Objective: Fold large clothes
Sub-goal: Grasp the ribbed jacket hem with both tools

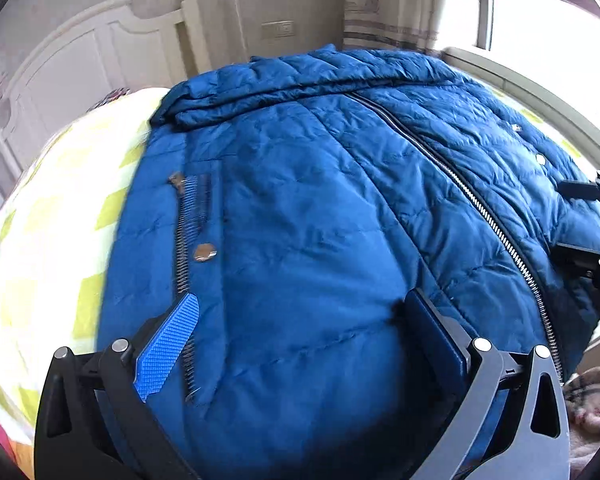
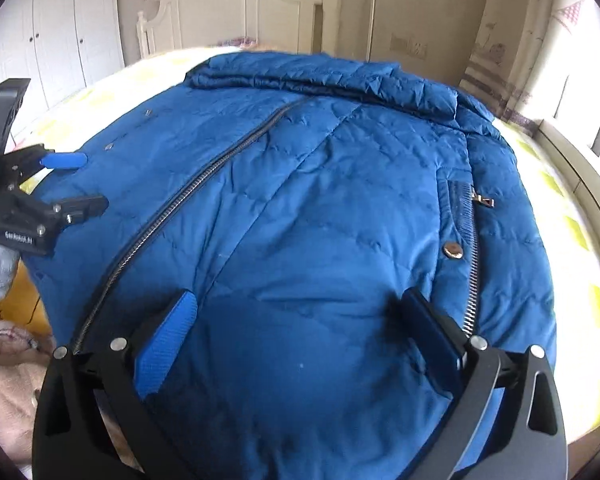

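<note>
Apparently flat on the bed [image 2: 572, 216], the blue jacket [image 1: 320, 220] lies beneath each wide-open, empty hand-held gripper [image 1: 300, 336] [image 2: 300, 332].

The blue jacket [image 1: 320, 220] is covering most of the bed [image 1: 60, 220], leaving bare sheet lying open along both sides. The headboard [image 2: 236, 16] is closing off the far end.

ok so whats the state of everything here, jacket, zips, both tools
blue jacket: spread flat, front up, on the bed
front zipper: closed
pocket zipper: closed as far as it shows
pocket snap: looks fastened
collar: folded down at the far end
left tool: open, low over the hem
right tool: open, low over the hem
</note>
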